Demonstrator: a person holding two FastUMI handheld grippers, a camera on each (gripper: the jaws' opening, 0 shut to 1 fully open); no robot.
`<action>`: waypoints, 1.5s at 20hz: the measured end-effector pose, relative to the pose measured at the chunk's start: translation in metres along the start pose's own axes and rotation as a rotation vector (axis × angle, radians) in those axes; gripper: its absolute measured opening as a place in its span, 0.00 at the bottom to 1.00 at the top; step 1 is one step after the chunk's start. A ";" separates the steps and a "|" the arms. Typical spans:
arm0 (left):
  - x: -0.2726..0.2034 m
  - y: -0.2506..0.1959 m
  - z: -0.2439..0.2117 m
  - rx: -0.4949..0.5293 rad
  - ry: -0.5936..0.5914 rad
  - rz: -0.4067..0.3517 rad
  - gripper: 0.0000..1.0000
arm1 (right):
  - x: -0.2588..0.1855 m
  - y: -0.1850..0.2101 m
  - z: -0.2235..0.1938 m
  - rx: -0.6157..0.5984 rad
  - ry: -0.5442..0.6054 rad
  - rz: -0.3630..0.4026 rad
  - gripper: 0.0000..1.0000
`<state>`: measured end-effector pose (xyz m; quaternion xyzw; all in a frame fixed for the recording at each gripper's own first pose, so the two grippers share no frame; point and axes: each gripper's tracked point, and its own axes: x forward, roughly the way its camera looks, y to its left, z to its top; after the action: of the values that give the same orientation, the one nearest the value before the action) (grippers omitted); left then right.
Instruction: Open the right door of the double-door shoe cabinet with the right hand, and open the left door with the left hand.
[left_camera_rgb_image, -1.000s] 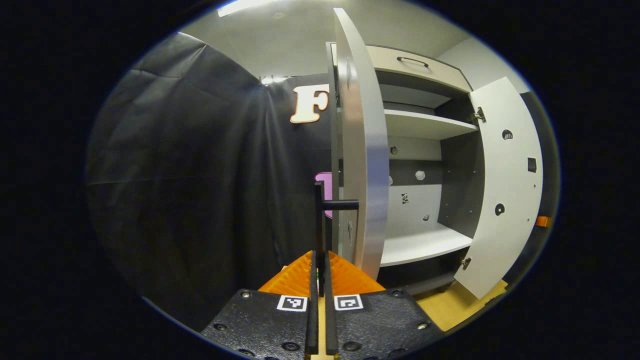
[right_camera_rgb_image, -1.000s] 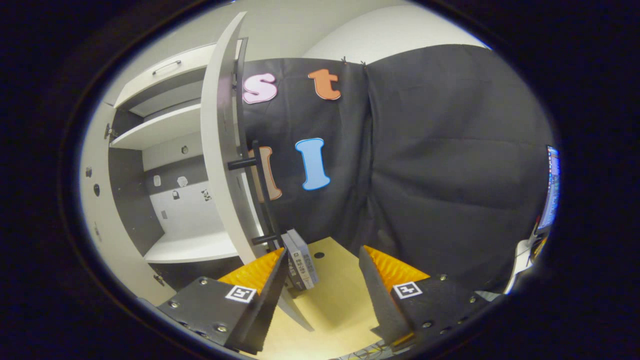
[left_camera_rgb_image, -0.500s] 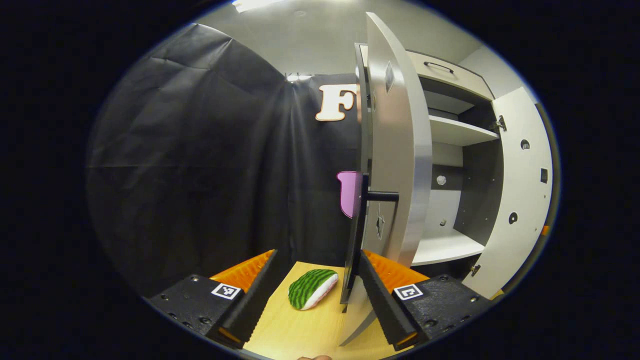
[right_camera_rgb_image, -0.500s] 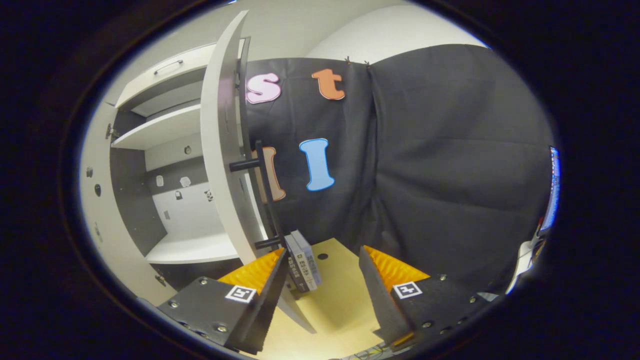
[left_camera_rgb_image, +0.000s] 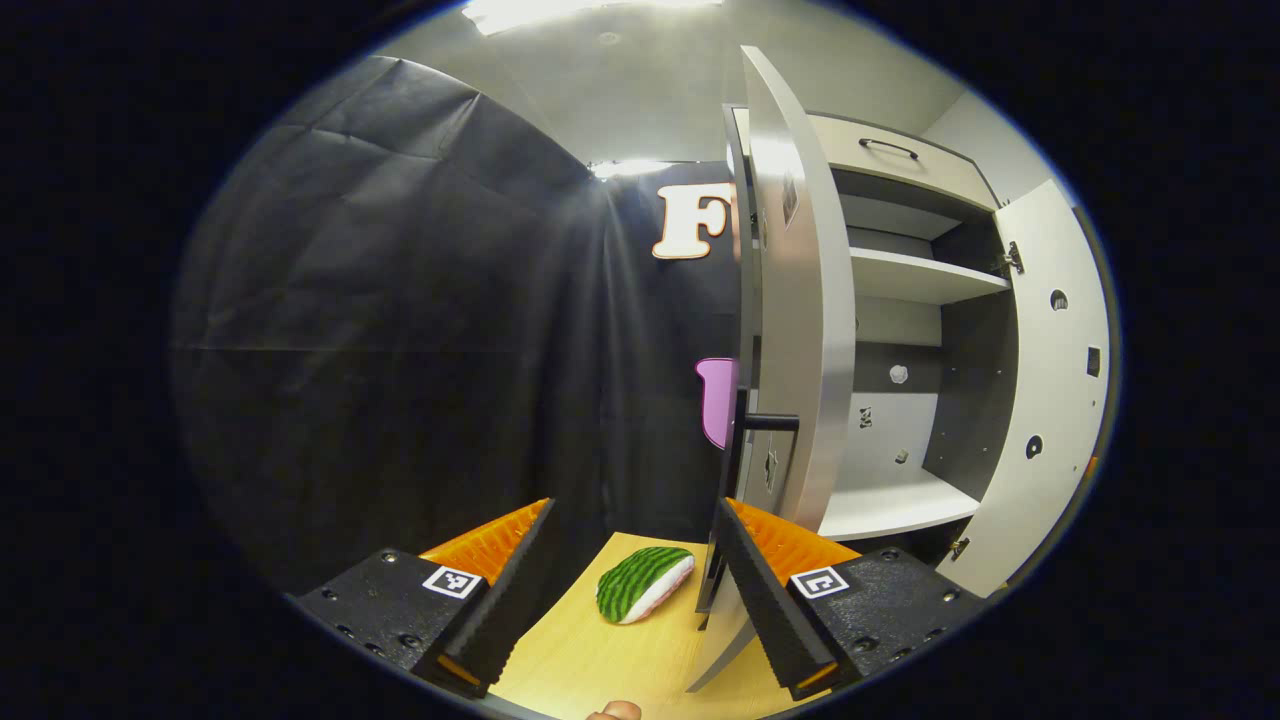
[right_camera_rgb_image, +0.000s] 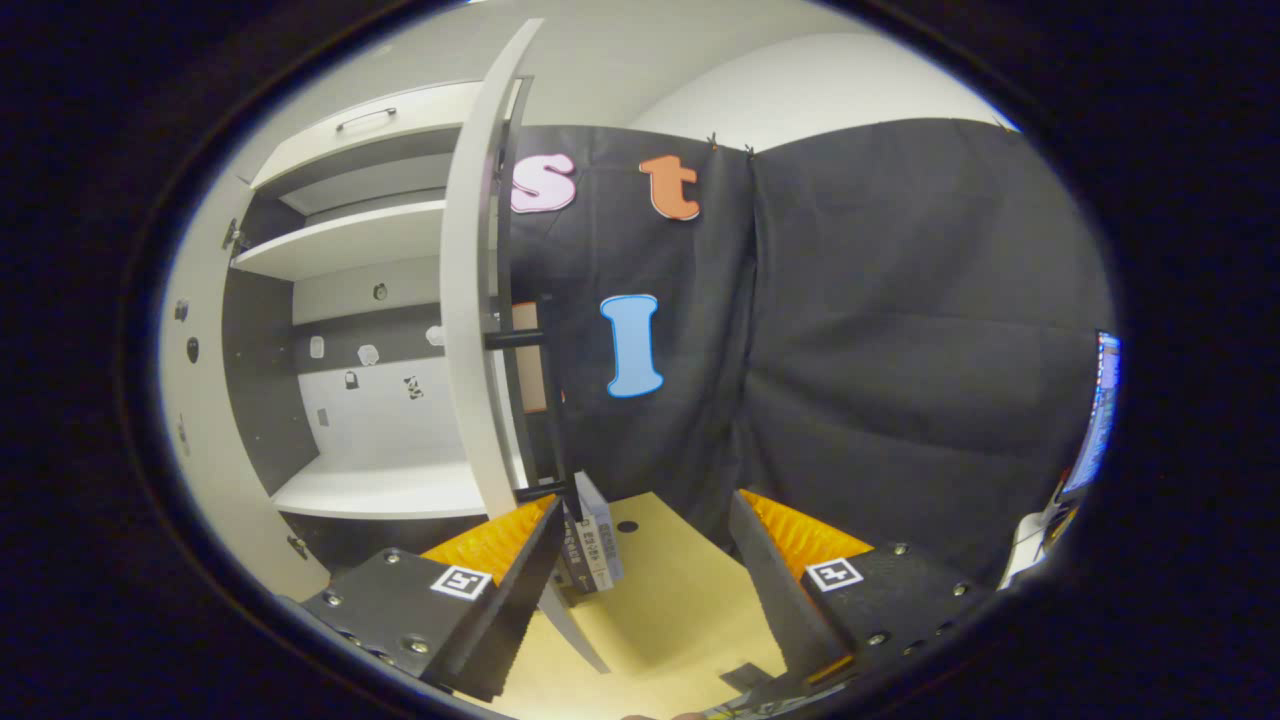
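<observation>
Standing wide, both shoe cabinet doors look fully swung out. In the left gripper view, the left hand-held gripper (left_camera_rgb_image: 635, 590) is open low in frame, its right finger beside the left door (left_camera_rgb_image: 800, 300) handle (left_camera_rgb_image: 745, 470), released. A watermelon-slice toy (left_camera_rgb_image: 645, 583) lies on the desk (left_camera_rgb_image: 580, 660) ahead. In the right gripper view, the right door (right_camera_rgb_image: 475, 300) stands left of centre; the right hand-held gripper (right_camera_rgb_image: 645, 590) gapes, with clear desk between its fingers.

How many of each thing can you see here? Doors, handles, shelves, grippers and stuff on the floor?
Open cabinet doors: 2
Black door handles: 2
White shelves: 2
Grippers: 2
Watermelon toy: 1
Small boxes: 2
Total: 11
</observation>
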<state>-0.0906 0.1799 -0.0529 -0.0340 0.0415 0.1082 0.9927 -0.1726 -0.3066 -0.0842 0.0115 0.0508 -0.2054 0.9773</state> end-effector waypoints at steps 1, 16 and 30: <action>-0.007 -0.003 0.004 -0.008 -0.002 -0.002 0.94 | -0.007 -0.001 0.002 -0.022 -0.009 -0.010 0.99; -0.024 -0.202 0.114 0.026 -0.220 -0.384 0.96 | -0.069 0.186 0.113 -0.010 -0.211 0.364 0.98; -0.002 -0.265 0.085 0.082 -0.149 -0.452 0.96 | -0.052 0.243 0.130 0.004 -0.205 0.477 0.93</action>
<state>-0.0285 -0.0726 0.0474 0.0059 -0.0362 -0.1163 0.9925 -0.1095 -0.0692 0.0511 0.0043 -0.0529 0.0308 0.9981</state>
